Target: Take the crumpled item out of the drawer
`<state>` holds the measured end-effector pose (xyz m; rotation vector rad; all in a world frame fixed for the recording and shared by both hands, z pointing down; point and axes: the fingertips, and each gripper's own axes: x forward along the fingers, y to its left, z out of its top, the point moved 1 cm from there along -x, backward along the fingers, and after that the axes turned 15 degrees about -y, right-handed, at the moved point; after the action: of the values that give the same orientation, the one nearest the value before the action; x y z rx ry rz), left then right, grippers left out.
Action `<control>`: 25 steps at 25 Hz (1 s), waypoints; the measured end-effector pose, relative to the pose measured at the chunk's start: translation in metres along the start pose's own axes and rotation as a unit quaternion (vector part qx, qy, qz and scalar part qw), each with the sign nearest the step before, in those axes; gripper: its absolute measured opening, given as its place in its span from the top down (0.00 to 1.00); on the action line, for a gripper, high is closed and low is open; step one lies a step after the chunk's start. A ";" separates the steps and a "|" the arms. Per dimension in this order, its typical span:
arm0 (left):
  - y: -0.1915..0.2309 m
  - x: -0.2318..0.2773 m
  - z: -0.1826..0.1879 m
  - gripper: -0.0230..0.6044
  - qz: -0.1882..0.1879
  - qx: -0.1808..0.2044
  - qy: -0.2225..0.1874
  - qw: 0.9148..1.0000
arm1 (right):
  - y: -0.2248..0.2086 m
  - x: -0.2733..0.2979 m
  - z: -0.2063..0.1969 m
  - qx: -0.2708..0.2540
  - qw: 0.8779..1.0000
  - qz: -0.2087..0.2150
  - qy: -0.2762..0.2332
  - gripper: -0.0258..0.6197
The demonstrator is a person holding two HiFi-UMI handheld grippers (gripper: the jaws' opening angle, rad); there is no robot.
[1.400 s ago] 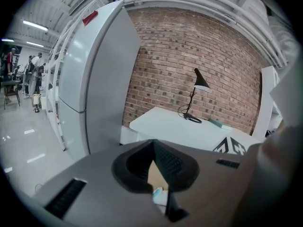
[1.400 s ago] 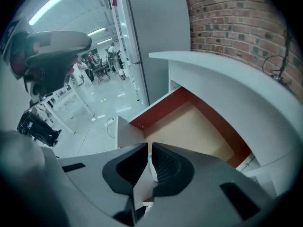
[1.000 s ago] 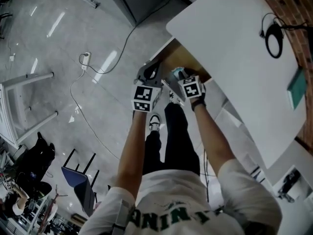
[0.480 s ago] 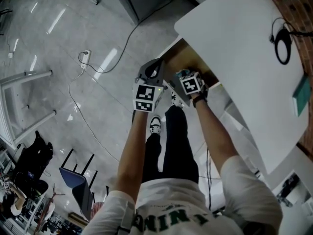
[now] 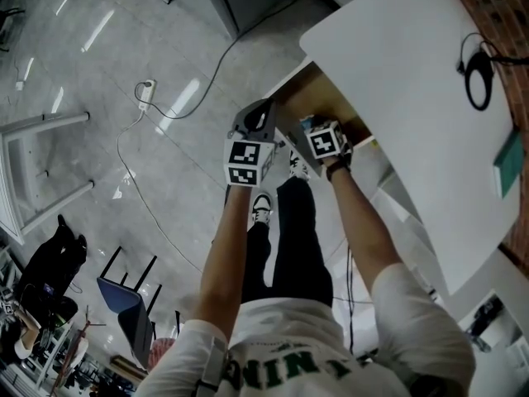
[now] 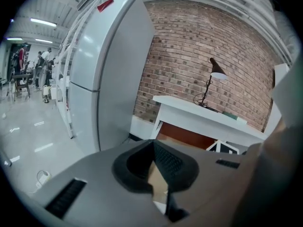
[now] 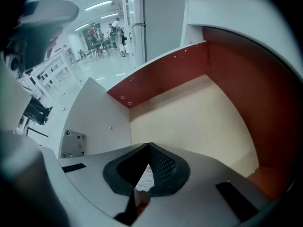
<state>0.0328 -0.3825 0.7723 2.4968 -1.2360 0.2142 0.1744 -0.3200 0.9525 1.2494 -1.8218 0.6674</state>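
The open drawer (image 5: 318,98) under the white desk has a pale floor (image 7: 199,122) and red-brown walls. My right gripper (image 7: 149,146) points steeply down into it. Its jaws have just been closing and now meet at the tips. A scrap of white printed crumpled paper (image 7: 144,178) shows in the gap between them, pinched. In the head view the right gripper (image 5: 314,126) is inside the drawer, with its marker cube above it. My left gripper (image 6: 152,144) is shut with nothing in it and hovers just left of the drawer front. In the head view the left gripper (image 5: 258,126) is beside the right one.
The white desk top (image 5: 413,81) carries a coiled black cable (image 5: 478,77) and a teal item (image 5: 512,164). A tall grey fridge (image 6: 104,79) and a brick wall with a desk lamp (image 6: 215,72) are ahead of the left gripper. A power cable (image 5: 165,114) lies on the floor.
Both grippers have sunk a little, the right one deeper into the drawer. The left has drifted slightly closer to the drawer front.
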 end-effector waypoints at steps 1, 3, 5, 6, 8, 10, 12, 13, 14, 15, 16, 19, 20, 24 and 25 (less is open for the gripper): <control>0.001 -0.003 0.000 0.97 0.001 -0.002 0.003 1.000 | 0.003 -0.003 0.003 0.001 1.000 0.001 -0.002 0.96; 0.002 -0.009 0.001 0.97 0.005 -0.001 0.003 1.000 | 0.008 -0.010 0.008 0.005 1.000 0.001 -0.010 0.96; 0.001 -0.014 0.005 0.97 0.010 0.003 0.003 1.000 | 0.010 -0.019 0.014 0.016 1.000 0.000 -0.018 0.96; -0.001 -0.017 0.007 0.97 0.011 0.007 0.004 1.000 | 0.011 -0.024 0.017 0.024 0.999 -0.002 -0.023 0.96; -0.006 -0.024 0.012 0.97 0.009 0.015 0.001 1.000 | 0.014 -0.036 0.024 0.037 0.999 -0.007 -0.033 0.96; -0.011 -0.032 0.017 0.97 0.008 0.015 -0.001 1.000 | 0.019 -0.049 0.030 0.049 0.998 -0.008 -0.046 0.96; -0.014 -0.039 0.024 0.97 0.005 0.018 -0.003 1.000 | 0.023 -0.062 0.039 0.059 0.996 -0.011 -0.060 0.96; -0.015 -0.042 0.029 0.97 0.003 0.021 -0.004 1.000 | 0.024 -0.068 0.045 0.066 0.995 -0.013 -0.068 0.96; -0.016 -0.045 0.035 0.97 0.001 0.023 -0.007 1.000 | 0.024 -0.074 0.050 0.073 0.994 -0.015 -0.075 0.96; -0.018 -0.048 0.040 0.97 -0.001 0.025 -0.009 1.000 | 0.024 -0.081 0.053 0.078 0.994 -0.017 -0.081 0.96; -0.020 -0.051 0.045 0.97 -0.003 0.026 -0.012 1.000 | 0.023 -0.088 0.055 0.080 0.993 -0.021 -0.085 0.96; -0.029 -0.064 0.060 0.97 -0.008 0.032 -0.019 0.999 | 0.025 -0.114 0.061 0.082 0.991 -0.030 -0.097 0.96; -0.032 -0.070 0.065 0.97 -0.010 0.037 -0.020 0.999 | 0.027 -0.123 0.063 0.083 0.991 -0.033 -0.101 0.96; -0.045 -0.093 0.082 0.97 -0.011 0.043 -0.019 0.999 | 0.032 -0.169 0.073 0.101 0.986 -0.053 -0.118 0.96; -0.047 -0.100 0.086 0.97 -0.008 0.040 -0.018 0.999 | 0.034 -0.181 0.073 0.110 0.985 -0.056 -0.122 0.96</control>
<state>0.0081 -0.3138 0.6527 2.5895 -1.2445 0.2192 0.1518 -0.2743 0.7612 1.6296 -1.8949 0.6897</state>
